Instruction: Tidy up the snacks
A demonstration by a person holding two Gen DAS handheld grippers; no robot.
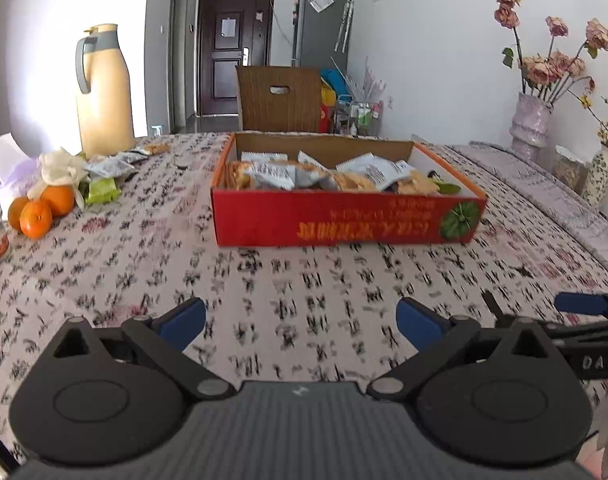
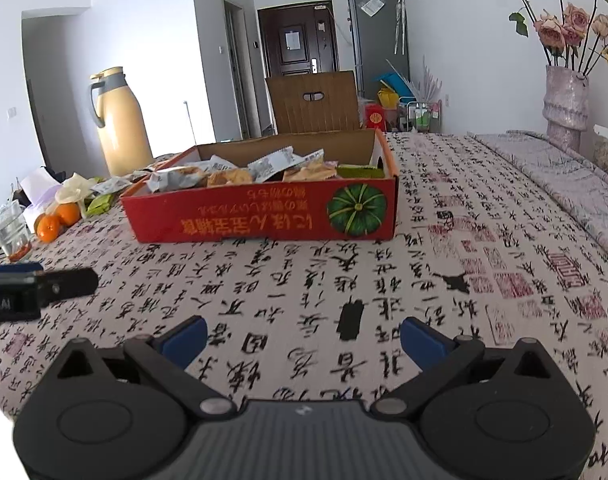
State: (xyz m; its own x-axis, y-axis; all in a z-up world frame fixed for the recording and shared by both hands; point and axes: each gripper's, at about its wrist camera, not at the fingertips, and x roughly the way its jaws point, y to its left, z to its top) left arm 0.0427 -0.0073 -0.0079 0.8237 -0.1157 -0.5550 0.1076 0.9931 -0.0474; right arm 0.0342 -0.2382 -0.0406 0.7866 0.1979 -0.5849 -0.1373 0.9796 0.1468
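Note:
A red cardboard box (image 1: 344, 220) (image 2: 263, 220) with a green pumpkin picture stands mid-table, filled with several snack packets (image 1: 316, 174) (image 2: 239, 174). More loose packets (image 1: 107, 168) (image 2: 103, 200) lie on the cloth to its left, beside the flask. My left gripper (image 1: 299, 322) hovers open over the tablecloth in front of the box, nothing between its blue pads. My right gripper (image 2: 304, 338) is also open and empty, well short of the box. Each gripper shows at the edge of the other's view.
A yellow thermos flask (image 1: 103, 92) (image 2: 121, 124) stands at the back left. Oranges (image 1: 39, 210) (image 2: 57, 220), a glass (image 2: 9, 230) and a white bag sit at the left edge. Vases of dried roses (image 1: 532, 120) (image 2: 566, 104) stand on the right. A wooden chair (image 1: 279, 98) is behind the table.

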